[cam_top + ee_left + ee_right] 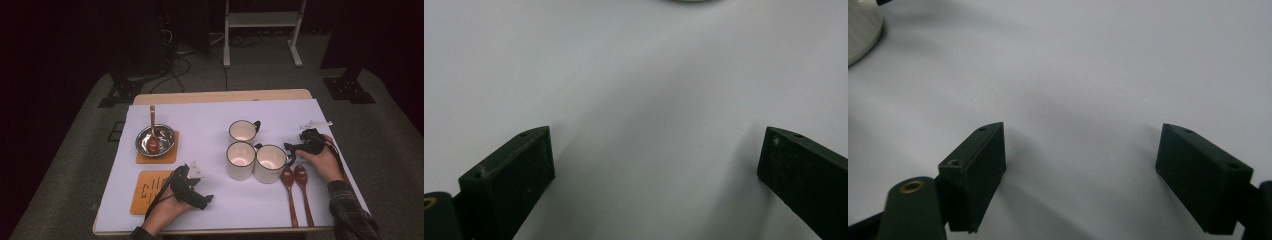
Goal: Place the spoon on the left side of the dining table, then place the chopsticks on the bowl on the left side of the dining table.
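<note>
Three white cups with dark rims stand together mid-table: one at the back (pixel 243 132), one in front of it (pixel 241 160), one to its right (pixel 270 163). Two brown spoons (pixel 295 190) lie side by side just in front of the right cup. A metal bowl (pixel 155 141) holding a third brown spoon (pixel 152 135) sits on a wooden coaster (pixel 170 156) at the left. My left gripper (pixel 205 199) (pixel 654 160) rests low over the white cover, open, nothing between its jaws. My right gripper (pixel 291 147) (pixel 1080 150) is open beside the right cup's handle, holding nothing.
A second wooden coaster (pixel 149 192) with black marks lies at the front left, beside my left hand. A white cover (pixel 210 115) spreads over the table. A cup's side (pixel 860 35) shows at the upper left of the right gripper view. A small white scrap (pixel 316 123) lies at the right edge.
</note>
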